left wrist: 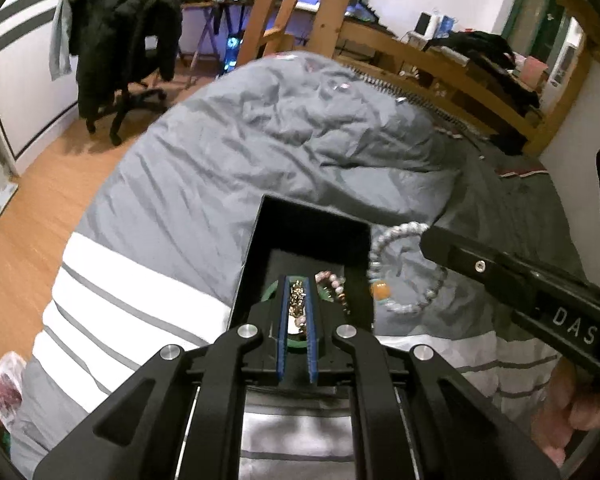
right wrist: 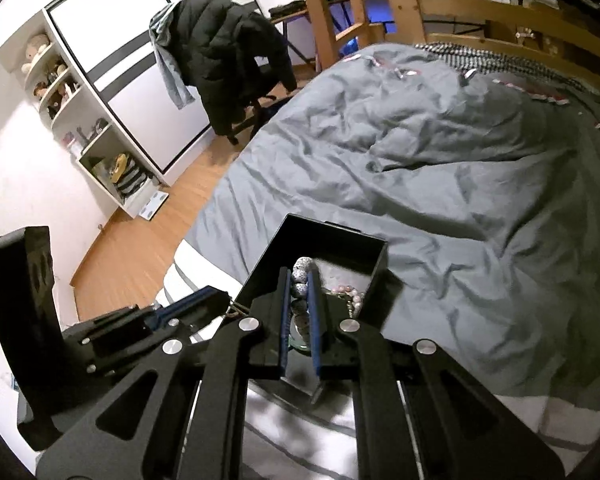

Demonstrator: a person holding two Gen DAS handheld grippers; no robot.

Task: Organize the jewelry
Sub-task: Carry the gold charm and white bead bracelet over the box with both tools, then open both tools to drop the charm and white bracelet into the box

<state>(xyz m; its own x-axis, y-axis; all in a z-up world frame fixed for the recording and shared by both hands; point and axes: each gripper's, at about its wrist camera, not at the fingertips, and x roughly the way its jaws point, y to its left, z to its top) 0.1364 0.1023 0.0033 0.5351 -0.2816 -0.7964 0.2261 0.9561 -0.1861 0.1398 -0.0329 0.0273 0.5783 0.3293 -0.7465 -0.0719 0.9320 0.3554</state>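
Observation:
An open black box [left wrist: 312,236] lies on the grey duvet [left wrist: 260,148] and holds a pink bead bracelet [left wrist: 335,283] and something green. My left gripper [left wrist: 299,280] hangs over the box, shut on a gold chain [left wrist: 298,300]. Just right of the box, my right gripper [left wrist: 426,236] is shut on a grey-white bead bracelet [left wrist: 404,272] with an orange bead, which dangles beside the box wall. In the right wrist view the right gripper [right wrist: 299,270] pinches those beads [right wrist: 300,286] over the box [right wrist: 340,248], and the left gripper [right wrist: 222,299] holds the chain [right wrist: 236,312] at the box's near-left corner.
The duvet has white stripes [left wrist: 140,292] near me. An office chair with a black jacket [right wrist: 228,64] stands on the wood floor [left wrist: 40,208] to the left. A wooden bed frame [left wrist: 460,80] runs along the far side. A white shelf [right wrist: 100,148] lines the wall. A hand [left wrist: 572,412] grips the right tool.

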